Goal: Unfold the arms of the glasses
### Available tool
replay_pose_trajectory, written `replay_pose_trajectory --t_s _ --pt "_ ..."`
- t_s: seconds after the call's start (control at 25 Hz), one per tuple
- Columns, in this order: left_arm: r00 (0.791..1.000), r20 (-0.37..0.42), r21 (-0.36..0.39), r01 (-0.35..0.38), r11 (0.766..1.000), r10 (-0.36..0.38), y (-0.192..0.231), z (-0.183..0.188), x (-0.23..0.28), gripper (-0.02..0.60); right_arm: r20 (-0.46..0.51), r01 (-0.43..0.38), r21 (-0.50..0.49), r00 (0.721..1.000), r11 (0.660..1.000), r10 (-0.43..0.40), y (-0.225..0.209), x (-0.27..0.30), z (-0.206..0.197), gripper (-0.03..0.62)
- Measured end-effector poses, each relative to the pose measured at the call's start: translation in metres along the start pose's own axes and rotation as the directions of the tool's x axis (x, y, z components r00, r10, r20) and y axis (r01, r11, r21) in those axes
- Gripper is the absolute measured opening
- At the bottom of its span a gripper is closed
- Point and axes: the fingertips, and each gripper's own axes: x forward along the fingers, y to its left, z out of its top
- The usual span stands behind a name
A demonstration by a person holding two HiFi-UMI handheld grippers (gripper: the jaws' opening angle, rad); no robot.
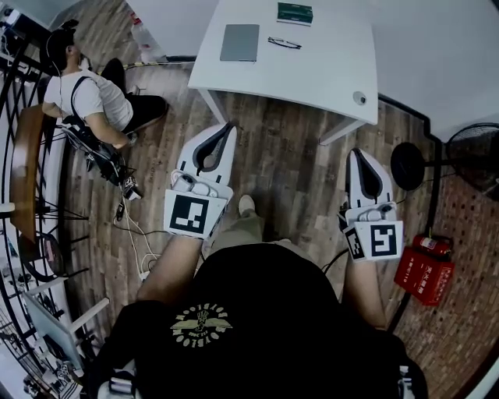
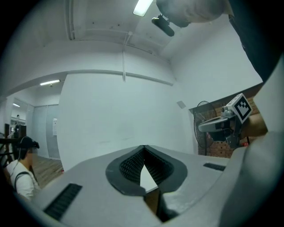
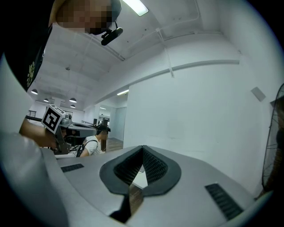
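Note:
A pair of dark-framed glasses (image 1: 284,43) lies on the white table (image 1: 312,74) at the top of the head view, arms folded as far as I can tell. My left gripper (image 1: 228,127) is held over the wooden floor short of the table's near edge, jaws shut with nothing between them. My right gripper (image 1: 356,153) hangs level to the right, also short of the table, shut and empty. In the left gripper view the tips (image 2: 144,147) meet against a white wall. The right gripper's tips (image 3: 143,147) meet the same way.
On the table lie a grey laptop (image 1: 239,42), a green box (image 1: 295,12) and a small round object (image 1: 359,98). A person (image 1: 86,97) sits on the floor at left among cables. A fan (image 1: 468,160) and red extinguishers (image 1: 425,269) stand at right.

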Motion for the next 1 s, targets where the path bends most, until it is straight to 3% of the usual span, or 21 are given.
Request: replay_pose_trajectory --t_s 0.08,0.28,0.64,1.0 --pt "1.000 -0.009 0.024 0.009 1.000 -0.009 0.007 -0.002 0.006 0.008 -0.001 -0.001 -0.007 1.000 1.000 0.001 0.002 0.012 0.002 0.002" --pt "0.999 -0.051 -0.036 0.012 0.999 -0.014 0.030 -0.016 0.019 0.008 -0.007 0.014 -0.022 1.000 1.000 -0.014 0.007 0.034 0.006 0.002" --pt "0.999 0.029 -0.009 0.037 0.999 -0.037 0.075 0.004 0.034 0.008 0.001 0.052 -0.052 0.999 0.997 -0.052 0.023 0.067 0.024 0.002" --pt "0.996 0.053 -0.016 0.076 0.997 -0.075 0.101 0.001 0.037 0.008 -0.002 0.085 -0.083 0.996 0.993 -0.085 0.043 0.083 0.037 0.002"
